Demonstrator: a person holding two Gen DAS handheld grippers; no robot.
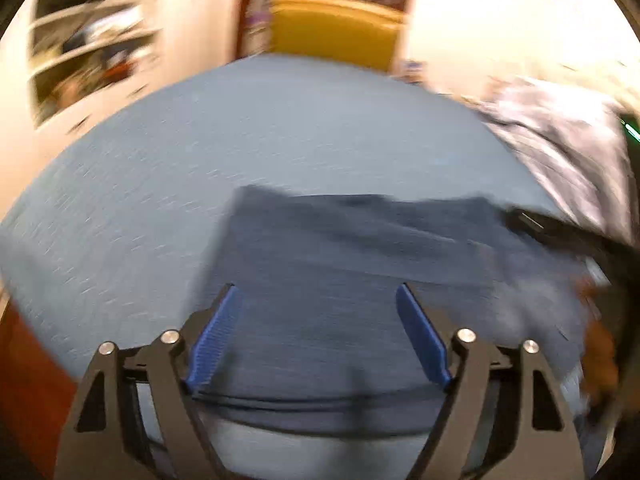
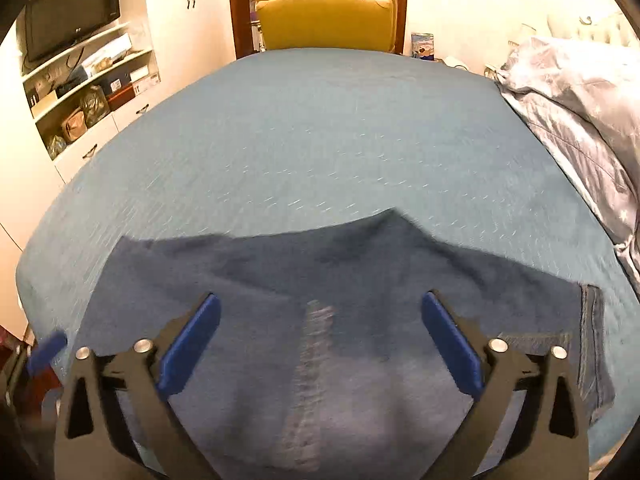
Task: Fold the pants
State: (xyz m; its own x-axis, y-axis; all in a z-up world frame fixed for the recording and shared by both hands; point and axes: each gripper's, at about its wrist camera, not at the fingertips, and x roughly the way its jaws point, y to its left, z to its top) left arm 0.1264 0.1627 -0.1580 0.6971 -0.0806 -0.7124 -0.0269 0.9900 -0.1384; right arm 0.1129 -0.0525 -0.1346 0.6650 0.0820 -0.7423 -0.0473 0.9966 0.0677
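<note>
The jeans lie folded on the bed, at six o'clock. Left gripper and right gripper hover above, fingers wide apart, holding nothing. The rumpled twelve-o'clock edge could skew a further fold.

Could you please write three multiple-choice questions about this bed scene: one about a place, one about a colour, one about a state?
1. Where do the pants lie?
A. on the chair
B. on the blue bed cover
C. on the shelf

2. What colour is the chair beyond the bed?
A. yellow
B. green
C. white

3. How do the jaws of the right gripper stand?
A. shut on the pants
B. shut on nothing
C. open, holding nothing

Answers:
1 B, the dark denim is spread over the cover.
2 A, its back is mustard yellow.
3 C, the blue pads stand wide apart above the cloth.
</note>
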